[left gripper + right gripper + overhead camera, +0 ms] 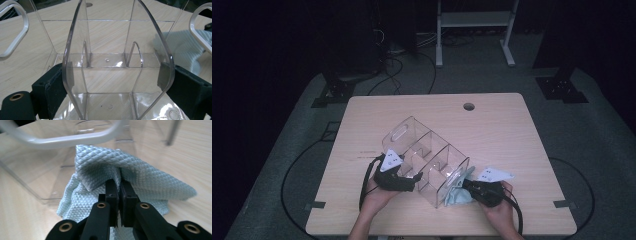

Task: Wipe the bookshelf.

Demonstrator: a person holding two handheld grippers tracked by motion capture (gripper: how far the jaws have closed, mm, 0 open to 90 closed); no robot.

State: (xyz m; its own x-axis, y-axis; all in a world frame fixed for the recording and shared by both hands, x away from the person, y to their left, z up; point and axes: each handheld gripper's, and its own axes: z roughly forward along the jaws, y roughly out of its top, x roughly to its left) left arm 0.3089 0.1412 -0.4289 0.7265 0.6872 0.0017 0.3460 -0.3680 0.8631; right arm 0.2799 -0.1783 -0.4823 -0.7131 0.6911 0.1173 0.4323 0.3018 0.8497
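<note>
We see a clear plastic organizer [427, 160] with several compartments lying at an angle across the middle of the light wooden table [502, 125], its handle cut-outs at either end. In the high view the left gripper [414, 177] reaches in from the person's side and meets the organizer's near wall. In the left gripper view, its two black jaws stand wide, one on each side of a rounded clear divider [117, 62]; the pads press against the divider's outer edges, so we read this as a grip on the organizer.

The right gripper [467, 186] sits at the organizer's right end, held in the person's right hand [499, 210]. In the right gripper view its jaws are pinched tight together on a fold of a pale blue, diamond-textured cleaning cloth [140, 175]. The cloth bunches up around the jaws and spreads out on the tabletop, and its far edge lies against the organizer's clear end wall [37, 170], just below the white-rimmed handle opening [65, 140]. In the high view the cloth [457, 197] shows beside the organizer's lower right corner.
</note>
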